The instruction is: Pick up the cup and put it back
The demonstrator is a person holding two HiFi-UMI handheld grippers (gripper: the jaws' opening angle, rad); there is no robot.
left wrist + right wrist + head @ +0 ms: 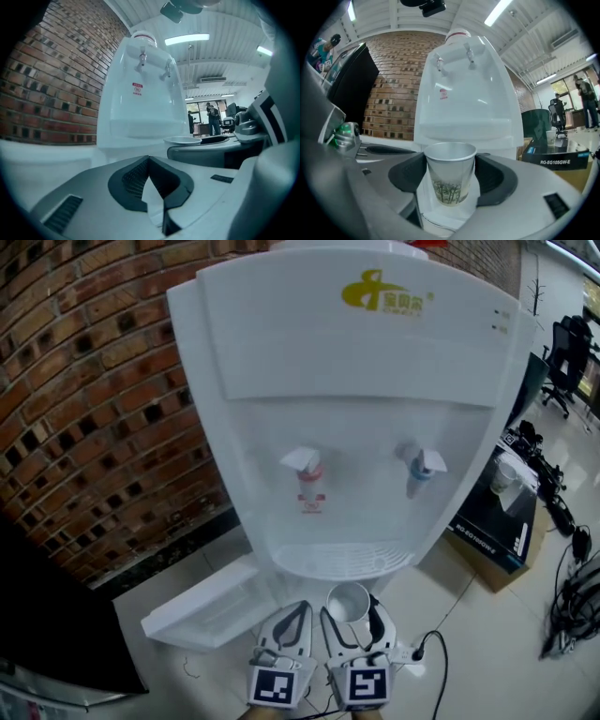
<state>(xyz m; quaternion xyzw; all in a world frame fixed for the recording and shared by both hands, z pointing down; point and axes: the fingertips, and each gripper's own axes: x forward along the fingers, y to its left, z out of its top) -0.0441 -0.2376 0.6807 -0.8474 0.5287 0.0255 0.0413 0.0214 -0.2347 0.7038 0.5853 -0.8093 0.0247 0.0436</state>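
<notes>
A white paper cup (349,601) with a tree print (450,173) stands upright between the jaws of my right gripper (352,613) (450,177), and the dark pads press on both its sides. It hangs just below and in front of the drip tray (342,562) of a white water dispenser (356,409) (464,93). The cup looks empty. My left gripper (296,613) (157,185) is close beside it on the left, jaws together and holding nothing. In the left gripper view the cup's rim (183,139) shows at the right.
The dispenser has a red tap (307,474) and a blue tap (419,468) above the tray. A brick wall (84,409) runs behind on the left. A white panel (202,601) lies on the floor at the left; a printed box (497,521) and cables (572,596) are at the right.
</notes>
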